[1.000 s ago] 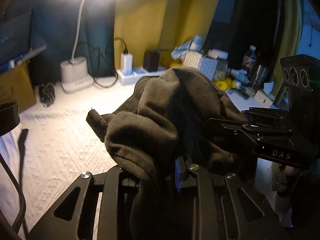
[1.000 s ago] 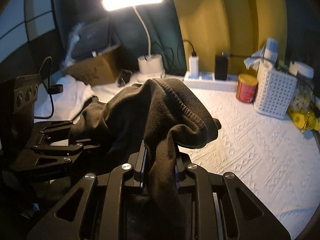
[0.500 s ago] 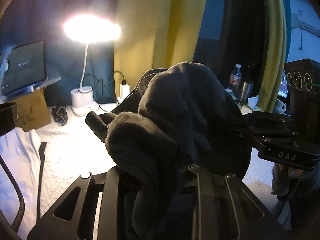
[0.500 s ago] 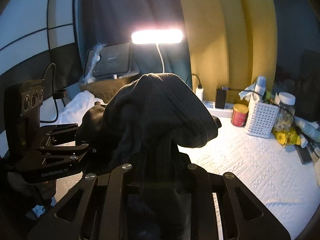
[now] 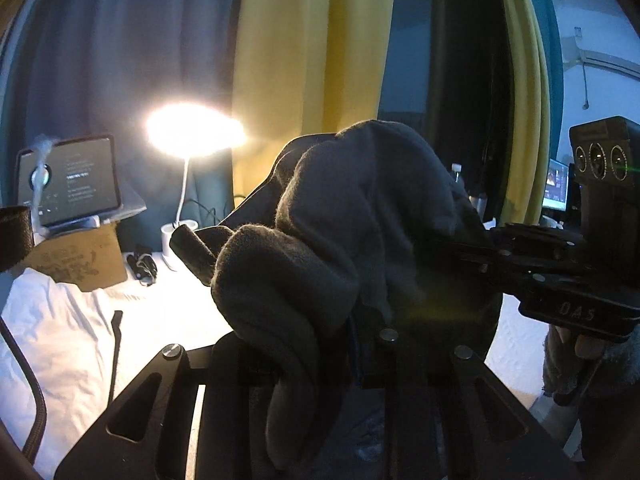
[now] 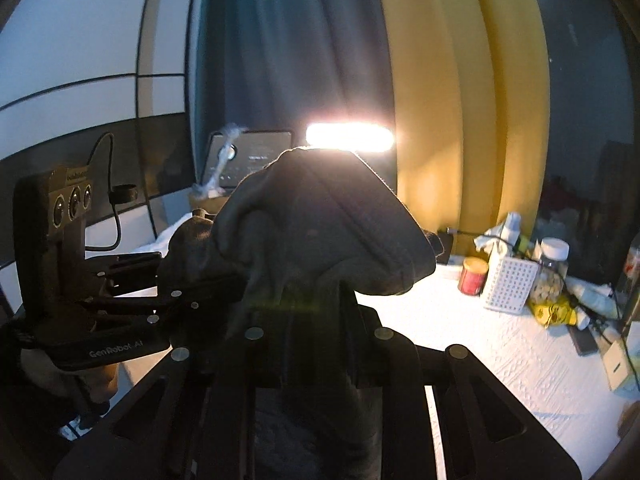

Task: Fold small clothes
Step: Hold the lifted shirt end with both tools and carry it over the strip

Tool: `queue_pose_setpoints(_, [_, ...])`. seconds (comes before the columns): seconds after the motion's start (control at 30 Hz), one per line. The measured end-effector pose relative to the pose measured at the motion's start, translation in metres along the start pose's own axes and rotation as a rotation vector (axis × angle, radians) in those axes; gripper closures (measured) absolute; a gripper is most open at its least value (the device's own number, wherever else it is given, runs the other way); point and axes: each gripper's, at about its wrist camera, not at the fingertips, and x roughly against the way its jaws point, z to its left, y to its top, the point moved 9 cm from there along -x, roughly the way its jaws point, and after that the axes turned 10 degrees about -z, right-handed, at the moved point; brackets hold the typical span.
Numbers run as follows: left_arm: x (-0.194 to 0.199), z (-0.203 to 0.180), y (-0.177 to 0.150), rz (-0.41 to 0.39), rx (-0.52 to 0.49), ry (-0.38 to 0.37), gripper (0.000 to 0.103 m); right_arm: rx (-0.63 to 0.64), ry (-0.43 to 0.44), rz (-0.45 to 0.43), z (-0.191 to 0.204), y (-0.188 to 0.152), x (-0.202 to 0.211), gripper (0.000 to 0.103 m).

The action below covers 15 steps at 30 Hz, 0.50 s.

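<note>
A dark grey garment hangs bunched in the air above the white table. My left gripper is shut on a fold of it, and the cloth drapes over and hides the fingertips. The right gripper reaches in from the right of the left wrist view and bites the same cloth. In the right wrist view the dark grey garment mounds over my right gripper, which is shut on it. The left gripper comes in from the left there, buried in the fabric.
A lit desk lamp stands at the back beside a tablet on a cardboard box. A red can, a white basket, a jar and clutter fill the right back. White textured cloth covers the table.
Both grippers have risen with the garment and tilted up, so the lamp and table sank in the views. The cloth stays gripped in both.
</note>
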Motion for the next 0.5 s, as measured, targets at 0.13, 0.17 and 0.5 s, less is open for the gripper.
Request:
queue_pose_setpoints(0.13, [0.012, 0.006, 0.007, -0.031, 0.001, 0.019, 0.080, 0.022, 0.009, -0.038, 0.012, 0.013, 0.006, 0.082])
queue_pose_setpoints(0.17, [0.015, 0.008, 0.009, -0.041, 0.002, 0.024, 0.080, 0.028, 0.013, -0.043, 0.014, 0.016, 0.007, 0.082])
queue_pose_setpoints(0.5, [0.051, 0.038, 0.028, -0.111, 0.005, 0.066, 0.080, 0.100, 0.089, -0.122, 0.059, 0.047, 0.014, 0.083])
